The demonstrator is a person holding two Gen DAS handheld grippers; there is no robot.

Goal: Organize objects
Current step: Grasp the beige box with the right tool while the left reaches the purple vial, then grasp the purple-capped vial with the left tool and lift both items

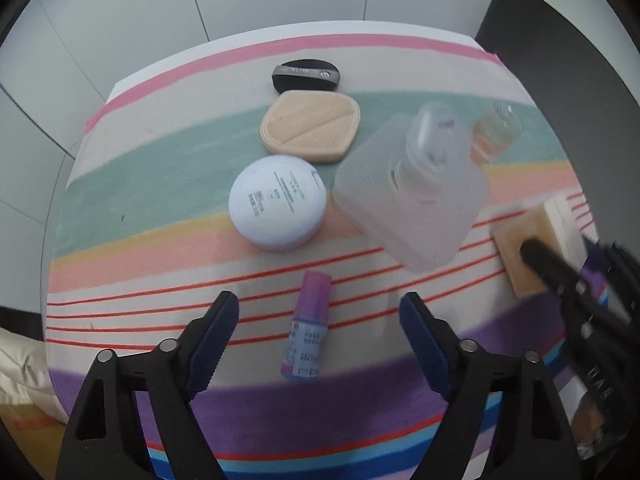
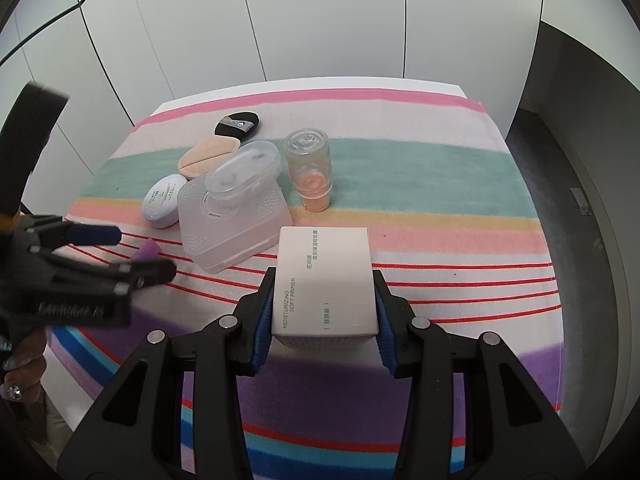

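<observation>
White cardboard is what your right gripper (image 2: 324, 304) holds: the rectangular primer box (image 2: 326, 280) printed "MOISTURIZING SOFT PRIMER" sits clamped between both blue pads, its long axis running from 6 toward 12 o'clock along the fingers, its far end projecting past the fingertips. Whether it is raised or resting on the striped cloth (image 2: 440, 168) cannot be told.

Your left gripper (image 1: 320, 320) stands with its fingers apart and holds nothing. The small purple-capped tube (image 1: 307, 326) lies on the cloth directly between those fingers, touching neither, its long axis 6 to 12 o'clock, cap end toward 12. That alignment is the relation the next move turns on: in my judgement the left gripper is the nearer one and would only need to descend and close across the tube's short axis.

Beyond the tube, in the left wrist view:
- round white compact (image 1: 278, 202) at 12 o'clock;
- beige rounded makeup sponge (image 1: 310, 126) farther at 12;
- black puff (image 1: 306, 76) farthest;
- frosted translucent plastic case (image 1: 408, 196) at 1 o'clock, near the compact;
- clear jar with peach contents (image 1: 494, 132) behind it.

Risk noted: the tube is round and may roll if one pad meets it first.
</observation>
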